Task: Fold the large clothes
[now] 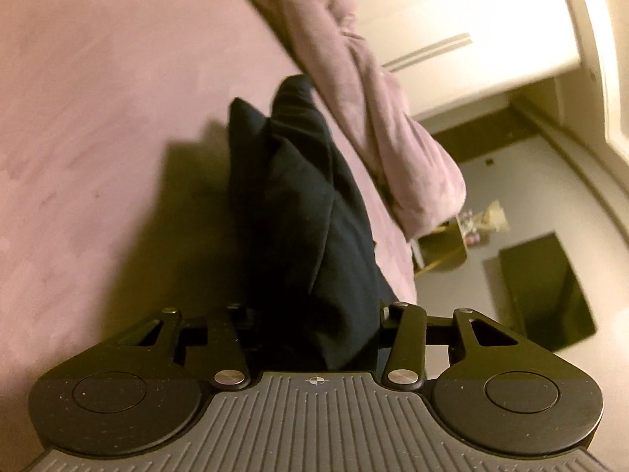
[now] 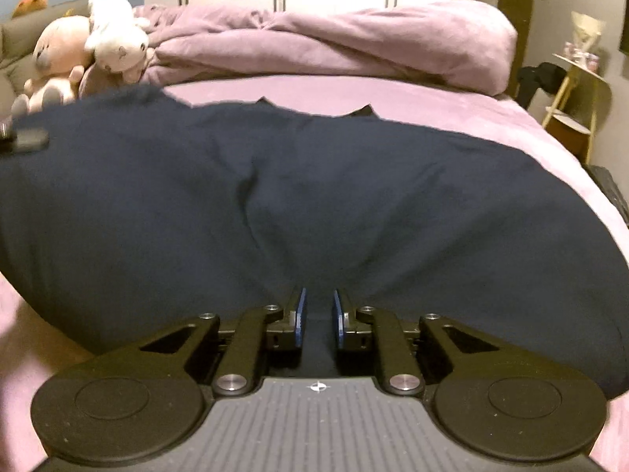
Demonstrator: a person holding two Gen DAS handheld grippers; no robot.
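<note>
A large dark navy garment (image 2: 314, 204) lies spread across the pink bed sheet (image 2: 432, 98). My right gripper (image 2: 318, 295) sits at its near edge, its blue-padded fingers (image 2: 300, 310) pinching a fold of the cloth, with creases radiating from the grip. In the left wrist view the same garment (image 1: 314, 216) hangs bunched and lifted from my left gripper (image 1: 314, 314); its fingers are hidden under the cloth. The left gripper's body (image 2: 27, 137) shows at the garment's far left edge in the right wrist view.
A rumpled pink duvet (image 2: 354, 43) lies at the head of the bed, with plush toys (image 2: 90, 51) at the far left. A yellow side table (image 2: 578, 90) stands right of the bed. White wardrobe doors (image 1: 452, 19) are behind.
</note>
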